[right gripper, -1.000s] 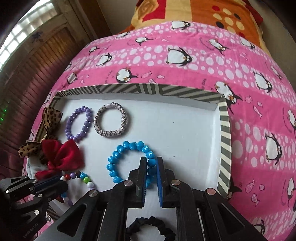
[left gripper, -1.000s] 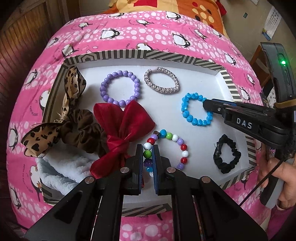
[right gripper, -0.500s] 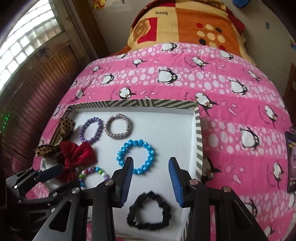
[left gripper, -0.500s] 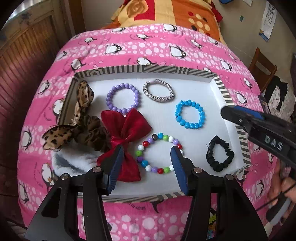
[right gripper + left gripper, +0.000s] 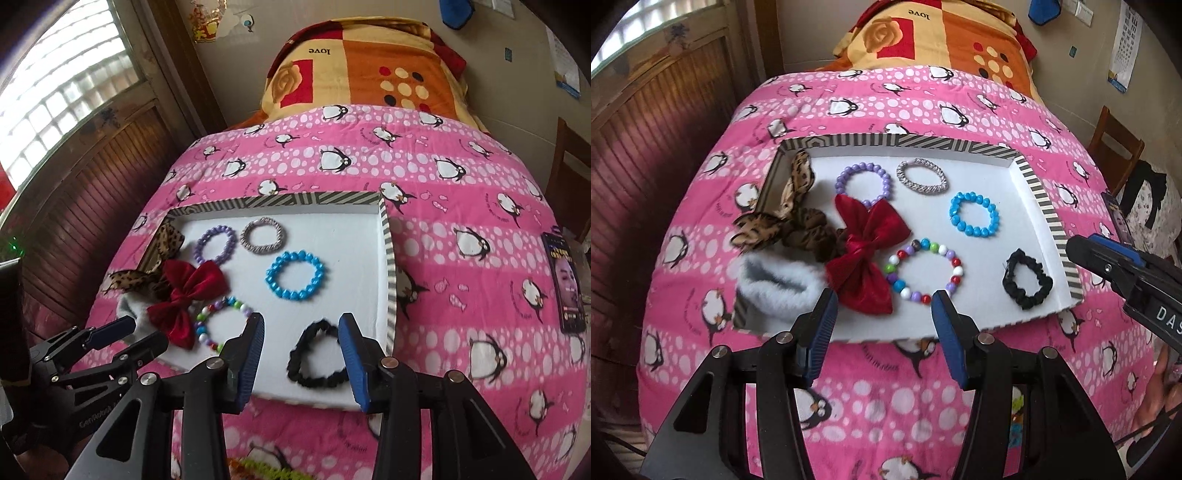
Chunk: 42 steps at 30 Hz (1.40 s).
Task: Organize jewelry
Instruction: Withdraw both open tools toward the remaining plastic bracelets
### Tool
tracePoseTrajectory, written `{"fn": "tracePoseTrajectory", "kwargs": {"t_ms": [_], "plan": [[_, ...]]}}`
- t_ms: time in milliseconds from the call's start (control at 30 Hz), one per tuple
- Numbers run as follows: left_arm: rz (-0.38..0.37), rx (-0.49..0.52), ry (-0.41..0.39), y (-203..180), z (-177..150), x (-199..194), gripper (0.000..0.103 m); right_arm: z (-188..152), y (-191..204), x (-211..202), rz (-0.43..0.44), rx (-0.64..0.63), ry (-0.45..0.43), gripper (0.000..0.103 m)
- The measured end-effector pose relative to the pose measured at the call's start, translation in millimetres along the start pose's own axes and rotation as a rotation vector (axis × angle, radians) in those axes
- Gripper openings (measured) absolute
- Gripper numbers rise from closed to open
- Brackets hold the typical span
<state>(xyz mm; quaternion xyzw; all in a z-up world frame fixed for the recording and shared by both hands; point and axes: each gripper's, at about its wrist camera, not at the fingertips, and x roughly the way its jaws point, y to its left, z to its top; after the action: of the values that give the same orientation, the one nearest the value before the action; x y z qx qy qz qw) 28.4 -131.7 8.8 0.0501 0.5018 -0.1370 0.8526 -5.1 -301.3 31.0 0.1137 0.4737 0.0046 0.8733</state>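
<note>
A white tray with a striped rim lies on the pink penguin bedspread. In it lie a purple bead bracelet, a silver woven bracelet, a blue bead bracelet, a multicolour bead bracelet and a black scrunchie. A red bow, a leopard bow and white fur fill its left side. My left gripper is open and empty above the tray's near edge. My right gripper is open and empty over the scrunchie.
The pink bedspread surrounds the tray. An orange-yellow blanket lies at the bed's far end. A phone lies on the bed to the right. A wooden chair stands right of the bed; wood panelling and a window are left.
Both grippers opened, the left letting go of the multicolour bracelet and the right of the blue bracelet. Both then drew back and up from the tray.
</note>
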Motion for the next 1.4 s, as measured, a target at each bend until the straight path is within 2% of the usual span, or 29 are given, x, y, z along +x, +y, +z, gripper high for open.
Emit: {"fn": "tracePoseTrajectory", "kwargs": {"t_ms": [667,833,1200,1400], "plan": [[0.011,0.012,-0.043,11,-50,-49,0.053,-64,33,-41,0.003,-0.024,0.000,0.040],[-0.002,0.014,-0.051,11,-61,-58,0.059,-78,34,-50,-0.009,-0.023,0.001,0.041],[-0.043,0.025,-0.031,12,-76,-63,0.061,-106,19,-69,-0.053,0.011,0.002,0.042],[-0.086,0.023,0.027,10,-87,-53,0.062,-131,-3,-73,-0.098,0.053,0.032,0.042]]}}
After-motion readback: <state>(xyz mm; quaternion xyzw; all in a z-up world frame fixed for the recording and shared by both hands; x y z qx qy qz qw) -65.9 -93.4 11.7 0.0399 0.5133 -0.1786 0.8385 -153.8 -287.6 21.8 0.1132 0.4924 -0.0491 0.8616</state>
